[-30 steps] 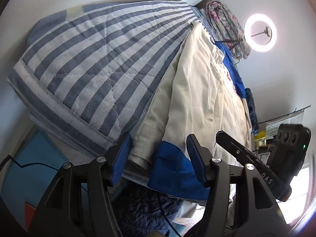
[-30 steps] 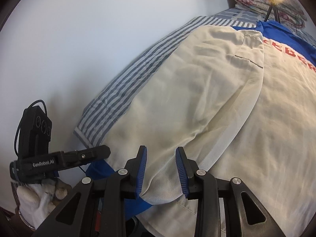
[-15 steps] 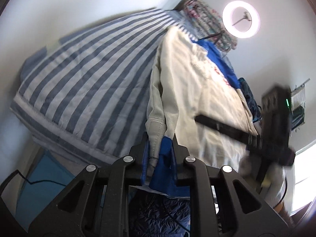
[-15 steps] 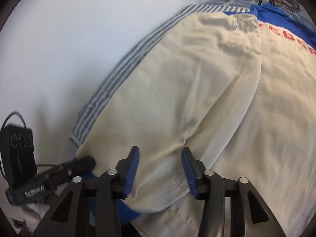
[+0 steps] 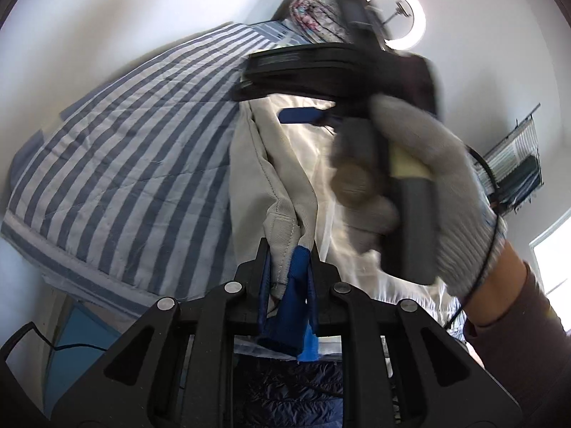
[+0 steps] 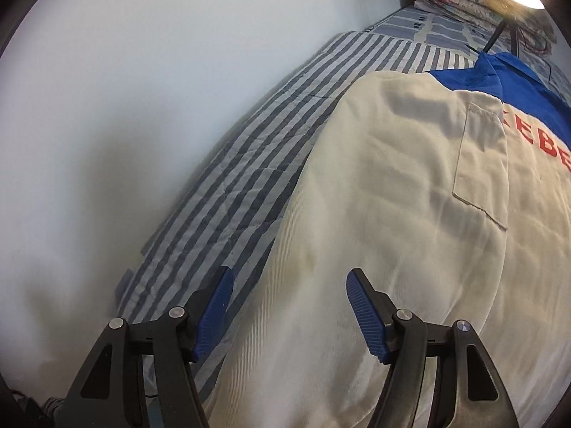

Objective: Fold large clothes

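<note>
A large cream jacket (image 6: 410, 185) with a blue collar and red letters lies spread on a blue-and-white striped quilt (image 6: 249, 164). In the left wrist view my left gripper (image 5: 287, 267) is shut on the jacket's blue-and-cream cuff (image 5: 291, 296), lifted off the quilt (image 5: 135, 149) so the sleeve (image 5: 264, 178) hangs in folds. My right gripper (image 6: 287, 306) hovers over the jacket's left edge with its jaws opening and nothing between them. In the left wrist view it crosses above the jacket as a blurred black frame (image 5: 339, 67), held by a grey-gloved hand (image 5: 421, 185).
A white wall runs along the quilt's far side. A ring light (image 5: 399, 18) on a stand and a folded floral blanket (image 5: 314, 18) sit at the bed's head. A dark quilted garment (image 5: 299, 388) and a blue floor patch (image 5: 85, 335) lie below the bed edge.
My left gripper closed on the cuff and lifted it. My right gripper let go of the jacket's fold, opened wide and swept across over the jacket, into the left wrist view.
</note>
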`<state>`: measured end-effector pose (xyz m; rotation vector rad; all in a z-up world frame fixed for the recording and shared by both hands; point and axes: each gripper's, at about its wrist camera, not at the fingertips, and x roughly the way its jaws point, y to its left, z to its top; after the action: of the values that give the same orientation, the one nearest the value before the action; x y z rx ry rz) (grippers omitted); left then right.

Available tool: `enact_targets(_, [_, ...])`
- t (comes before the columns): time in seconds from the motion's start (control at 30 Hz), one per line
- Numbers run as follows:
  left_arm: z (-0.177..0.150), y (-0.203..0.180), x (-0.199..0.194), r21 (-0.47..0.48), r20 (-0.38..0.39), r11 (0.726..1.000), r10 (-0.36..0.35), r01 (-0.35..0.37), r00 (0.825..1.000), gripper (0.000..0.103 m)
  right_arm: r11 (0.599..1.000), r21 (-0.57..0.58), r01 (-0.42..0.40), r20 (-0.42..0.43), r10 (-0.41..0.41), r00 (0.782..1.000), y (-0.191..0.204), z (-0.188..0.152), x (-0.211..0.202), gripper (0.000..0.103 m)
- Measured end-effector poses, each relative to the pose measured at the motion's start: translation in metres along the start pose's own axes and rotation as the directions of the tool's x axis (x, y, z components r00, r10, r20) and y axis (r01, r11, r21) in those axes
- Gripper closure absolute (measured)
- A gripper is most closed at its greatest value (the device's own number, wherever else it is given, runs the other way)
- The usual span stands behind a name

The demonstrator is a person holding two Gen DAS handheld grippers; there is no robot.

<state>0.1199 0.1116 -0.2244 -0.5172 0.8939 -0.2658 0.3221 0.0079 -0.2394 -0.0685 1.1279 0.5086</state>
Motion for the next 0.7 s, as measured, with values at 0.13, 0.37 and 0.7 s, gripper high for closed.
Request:
enact_targets(0.13, [-0.001, -0.01, 0.004, 0.024, -0.006, 1.0, 0.013, -0.013, 1.0, 0.088, 0.995, -0.048, 0.089, -0.062, -0.092, 0.994, 0.006, -0.004, 0.02, 0.062])
enact_targets(0.37, [-0.006, -0.028, 0.004, 0.075, -0.002, 0.997, 0.024, -0.024, 1.0, 0.088, 0.997, 0.071, -0.015, -0.009, 0.016, 1.0, -0.024, -0.016, 0.002, 0.1])
enact_targets(0.7, [-0.022, -0.085, 0.01, 0.252, -0.002, 0.967, 0.038, -0.036, 0.999, 0.088, 0.912, 0.3, -0.281, 0.198, 0.228, 0.953, -0.113, -0.053, -0.05, 0.101])
